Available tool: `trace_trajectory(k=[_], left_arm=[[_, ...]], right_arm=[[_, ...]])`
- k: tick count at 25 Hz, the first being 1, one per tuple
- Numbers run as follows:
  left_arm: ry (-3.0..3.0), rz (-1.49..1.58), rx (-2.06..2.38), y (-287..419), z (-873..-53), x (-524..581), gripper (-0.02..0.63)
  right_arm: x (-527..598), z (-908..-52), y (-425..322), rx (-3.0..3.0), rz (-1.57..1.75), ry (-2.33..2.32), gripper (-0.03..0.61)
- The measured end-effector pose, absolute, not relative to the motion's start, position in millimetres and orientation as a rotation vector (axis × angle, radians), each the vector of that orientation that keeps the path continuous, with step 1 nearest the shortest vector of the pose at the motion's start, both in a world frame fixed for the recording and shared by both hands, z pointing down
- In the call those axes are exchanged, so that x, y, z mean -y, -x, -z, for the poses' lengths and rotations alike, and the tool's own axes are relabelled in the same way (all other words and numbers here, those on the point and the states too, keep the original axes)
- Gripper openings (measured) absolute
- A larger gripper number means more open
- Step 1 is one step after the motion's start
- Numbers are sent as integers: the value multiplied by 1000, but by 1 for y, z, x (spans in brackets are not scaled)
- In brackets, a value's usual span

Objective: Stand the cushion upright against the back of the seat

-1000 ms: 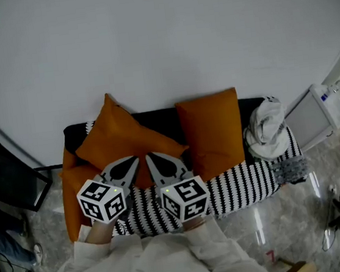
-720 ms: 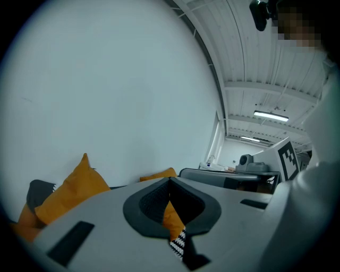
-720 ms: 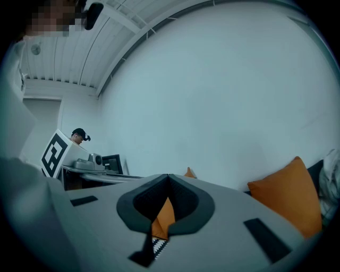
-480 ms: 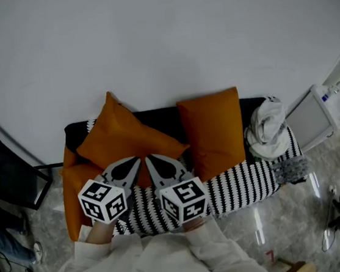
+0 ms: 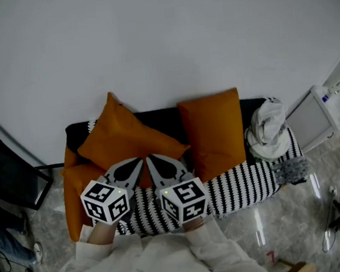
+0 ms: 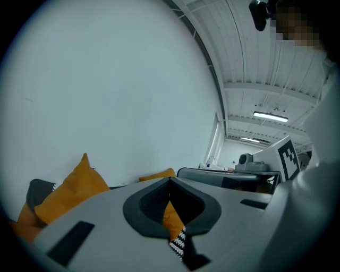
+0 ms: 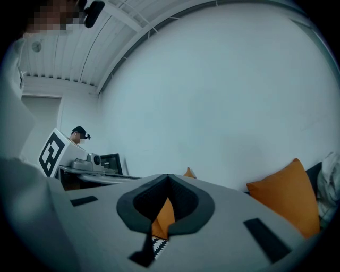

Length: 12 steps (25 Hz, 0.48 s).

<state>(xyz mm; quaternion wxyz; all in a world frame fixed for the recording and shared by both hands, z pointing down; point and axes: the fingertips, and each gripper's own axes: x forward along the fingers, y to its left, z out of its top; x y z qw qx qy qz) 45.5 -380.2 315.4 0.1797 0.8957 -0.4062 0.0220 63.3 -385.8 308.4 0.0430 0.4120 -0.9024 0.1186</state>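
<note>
A black-and-white striped sofa (image 5: 244, 186) stands against the white wall. One orange cushion (image 5: 121, 138) leans on its corner like a diamond at the left of the seat; in the left gripper view this cushion (image 6: 71, 190) shows at the lower left. A second orange cushion (image 5: 214, 132) stands upright against the backrest, and the right gripper view has it (image 7: 281, 201) at the right. My left gripper (image 5: 137, 161) and right gripper (image 5: 148, 159) hover side by side just in front of the tilted cushion. Both are shut with nothing in them, and neither touches it.
A third orange cushion (image 5: 74, 196) lies at the sofa's left end. A white bundle (image 5: 266, 126) sits at the right end, with a grey knitted piece (image 5: 290, 170) below it. A dark screen (image 5: 5, 174) stands left of the sofa and a white appliance (image 5: 317, 111) to its right.
</note>
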Motion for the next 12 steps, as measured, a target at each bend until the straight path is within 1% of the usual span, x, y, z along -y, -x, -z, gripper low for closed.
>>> trace_trajectory(k=[12], left_arm=[[-2525,-50,1174,-44,-312,376,8]], right_arm=[[384,-309,-66,2744,-384,-1275,12]])
